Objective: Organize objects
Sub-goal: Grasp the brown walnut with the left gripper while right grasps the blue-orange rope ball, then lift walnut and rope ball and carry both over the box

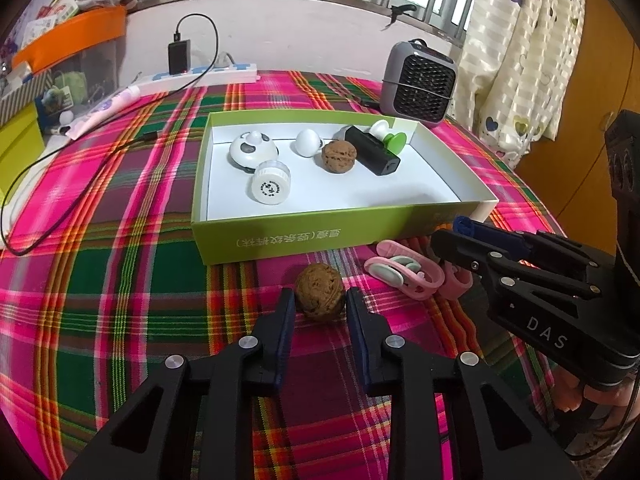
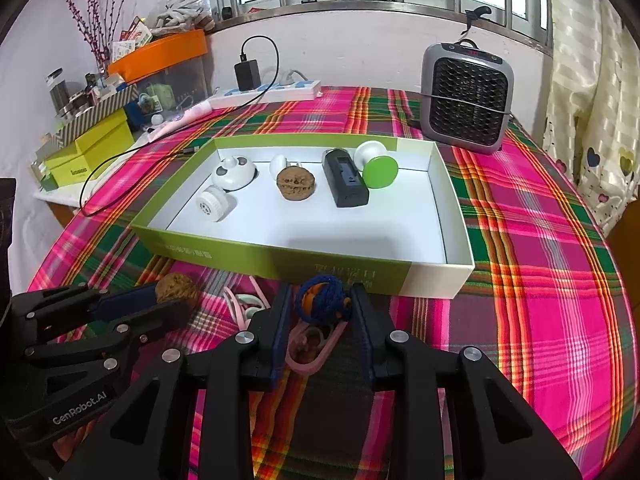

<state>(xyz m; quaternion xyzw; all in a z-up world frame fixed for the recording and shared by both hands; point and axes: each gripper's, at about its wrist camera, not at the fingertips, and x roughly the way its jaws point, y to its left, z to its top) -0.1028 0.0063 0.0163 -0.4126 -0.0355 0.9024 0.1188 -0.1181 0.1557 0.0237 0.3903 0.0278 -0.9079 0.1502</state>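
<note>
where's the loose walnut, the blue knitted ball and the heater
loose walnut (image 1: 320,293), left wrist view, its top face
blue knitted ball (image 2: 322,303), right wrist view, its front
heater (image 2: 466,100), right wrist view, its front grille

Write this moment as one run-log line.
left gripper: shut on walnut | right gripper: shut on blue knitted ball | box: second walnut inside

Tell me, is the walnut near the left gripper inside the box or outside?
Outside: the walnut lies on the cloth before the box.
</note>
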